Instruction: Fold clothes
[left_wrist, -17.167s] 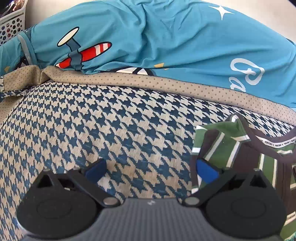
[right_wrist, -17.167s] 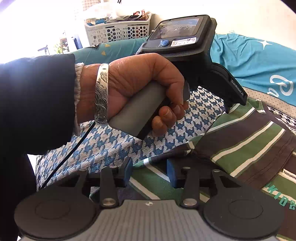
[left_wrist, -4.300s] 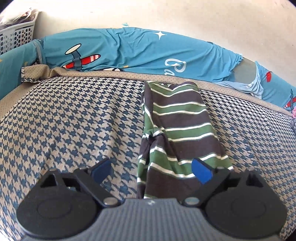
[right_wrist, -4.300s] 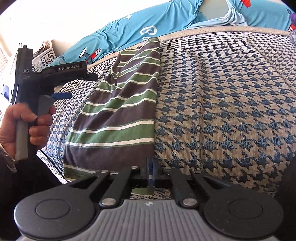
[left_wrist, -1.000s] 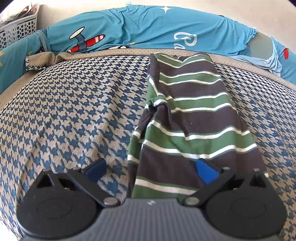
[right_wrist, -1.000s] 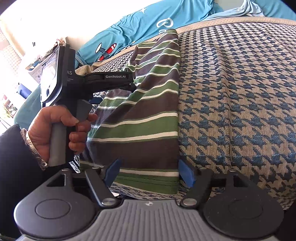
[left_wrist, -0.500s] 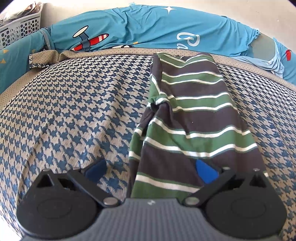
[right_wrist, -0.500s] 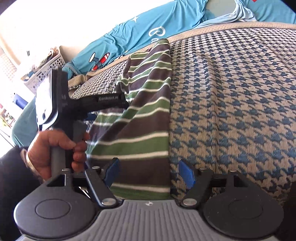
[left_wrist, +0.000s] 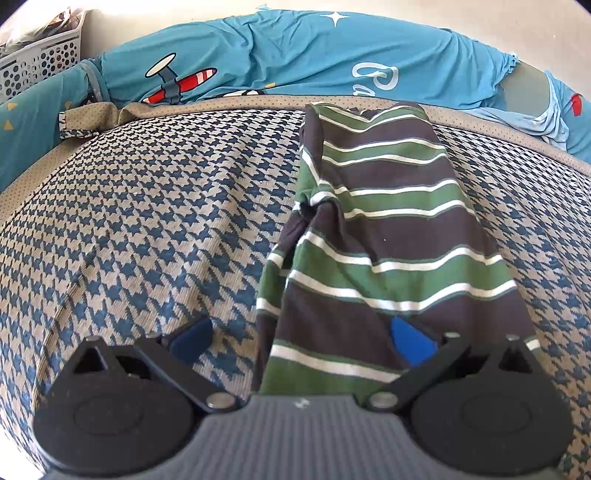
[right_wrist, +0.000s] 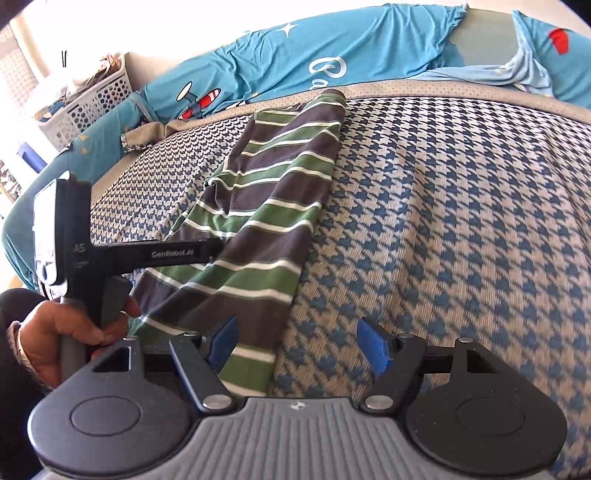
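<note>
Left gripper: blue-padded jaws wide apart, holding nothing, straddling near end of one green-and-brown striped shirt. Shirt folded into long strip, running from near edge to far edge of blue-and-beige houndstooth bed cover. Right gripper: jaws wide apart, empty, astride shirt's right edge.

A brown, green and white striped cotton shirt is lying on a blue-and-beige houndstooth bed cover; a turquoise sheet with red-white aeroplane print is showing behind.
</note>
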